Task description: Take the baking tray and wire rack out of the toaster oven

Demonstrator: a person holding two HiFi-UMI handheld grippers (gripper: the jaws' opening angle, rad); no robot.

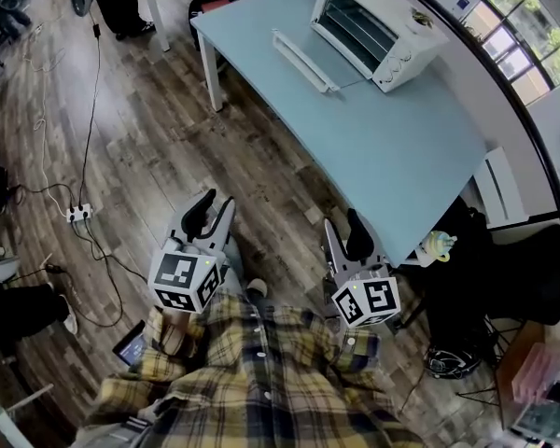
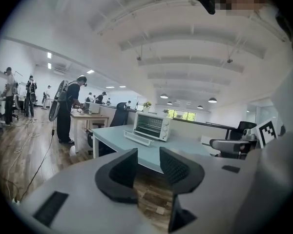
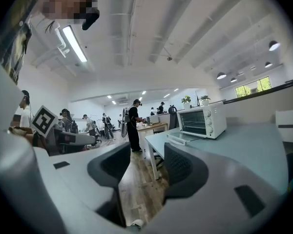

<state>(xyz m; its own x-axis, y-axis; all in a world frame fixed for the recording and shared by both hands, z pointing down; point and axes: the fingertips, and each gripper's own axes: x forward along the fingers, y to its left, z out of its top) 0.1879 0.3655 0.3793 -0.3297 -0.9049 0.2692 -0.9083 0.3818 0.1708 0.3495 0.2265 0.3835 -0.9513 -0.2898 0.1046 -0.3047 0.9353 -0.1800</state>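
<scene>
**Both grippers empty, held well short of the oven**

The white toaster oven (image 1: 373, 28) stands at the far end of the pale blue bench (image 1: 392, 147), close to the wall side. Its drop-down door (image 1: 303, 61) lies open, flat out in front of the box. Thin bars show inside the open front. At this range the baking tray and wire rack cannot be told apart, and neither is seen outside the oven.

The person stands off the near corner of the bench, on the wooden plank floor (image 1: 168, 129), with a yellow plaid shirt (image 1: 261, 371) filling the bottom of the head view.

The left hand-held gripper (image 1: 213, 215) is held over the floor, well apart from the bench. Its jaws are part-way open with a narrow gap. Nothing is between them; only floor and the bench edge show through.

The right hand-held gripper (image 1: 345, 236) is near the bench's near corner, not touching it. Its jaws stand somewhat wider than the left's and are also empty. Both grippers point roughly level, toward the oven.

Other people stand at desks in the background of both gripper views.
</scene>
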